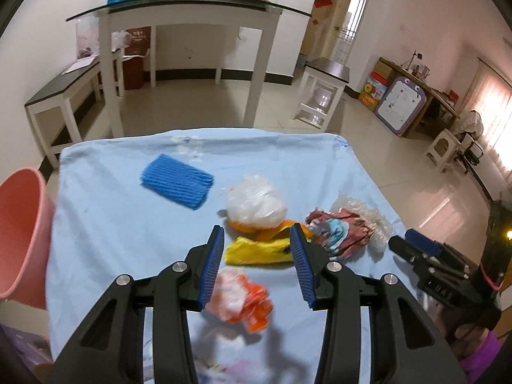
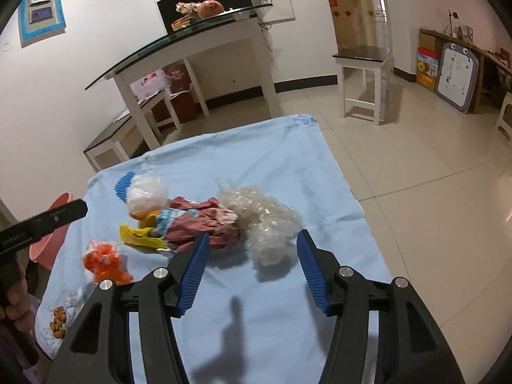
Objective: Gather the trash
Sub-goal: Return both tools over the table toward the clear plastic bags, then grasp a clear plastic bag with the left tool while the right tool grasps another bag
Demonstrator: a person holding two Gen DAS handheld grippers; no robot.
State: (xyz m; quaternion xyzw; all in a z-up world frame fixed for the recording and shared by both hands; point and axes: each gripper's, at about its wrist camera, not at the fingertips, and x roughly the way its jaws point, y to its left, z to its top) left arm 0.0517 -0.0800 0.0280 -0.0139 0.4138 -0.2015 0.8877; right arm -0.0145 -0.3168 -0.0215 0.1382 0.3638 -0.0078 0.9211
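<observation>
Left tool [image 1: 256,268] and right tool [image 2: 252,268] both released above trash on blue-clothed worktop [image 1: 105,224]; only left view shows whole blue foam sleeve [image 1: 177,184], pink bin [image 1: 22,240] at edge; tiled floor.

Home living room, tiled floor [image 1: 198,96], glass-topped console table [image 1: 188,1], stools [image 2: 363,64], child's drawing board [image 1: 400,104]

- Desk cloth [image 1: 112,224]: pale blue
- Foam sleeve [image 1: 177,184]: bright blue, ribbed
- Wrapper [image 1: 256,252]: yellow
- Crumpled packet [image 1: 243,300]: orange and white
- Bin [image 1: 22,236]: salmon pink
- Crumpled paper [image 2: 208,224]: dull red
</observation>
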